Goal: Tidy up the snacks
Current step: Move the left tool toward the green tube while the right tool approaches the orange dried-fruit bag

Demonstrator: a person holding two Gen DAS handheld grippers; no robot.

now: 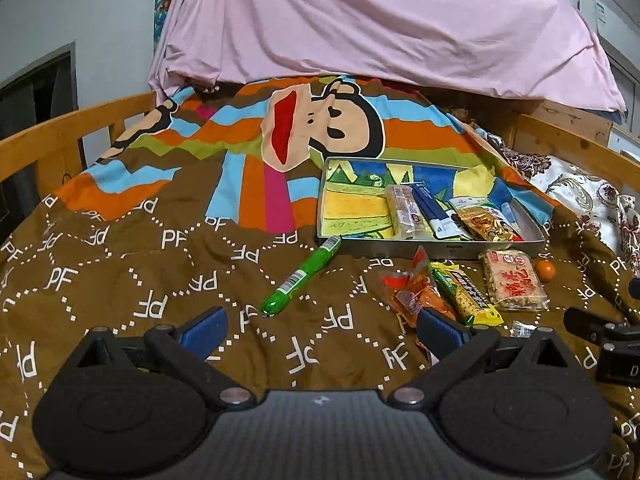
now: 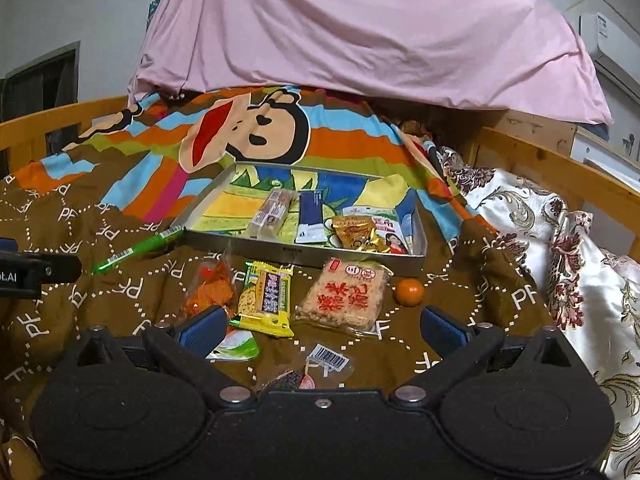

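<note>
Lying loose on the brown quilt (image 2: 472,280), the snacks fill the middle of the right wrist view: an orange packet (image 2: 210,290), a yellow bar (image 2: 266,300), a rice cake (image 2: 346,300) and a small orange (image 2: 409,291) in a rough row, left to right. Below them, near the bottom center, sit a green-white wrapper (image 2: 236,347) and a clear packet (image 2: 326,364) with a barcode. A green tube (image 2: 138,251) lies at mid-left, its far end close to the tin's corner.

Just above the row, the tin (image 2: 304,255) holds a beige bar (image 2: 272,212), a blue pack (image 2: 310,218), a gold packet (image 2: 354,232) and a white-red bag (image 2: 390,236), all toward its right half.

Right gripper (image 2: 320,326) is spread wide, empty, its blue fingers (image 2: 442,326) low in the frame on either side of the nearest snacks. Left gripper (image 1: 322,326) is likewise spread and holds nothing; in its view the tube (image 1: 304,276) lies center, the tin (image 1: 432,246) at right of center, the loose snacks below it. Its right finger (image 1: 438,330) overlaps the orange packet (image 1: 412,296); contact cannot be told.

A pink sheet (image 2: 360,28) hangs across the top, wooden rails (image 2: 60,114) edge the bed, and a floral cloth (image 2: 560,248) lies at right.
</note>
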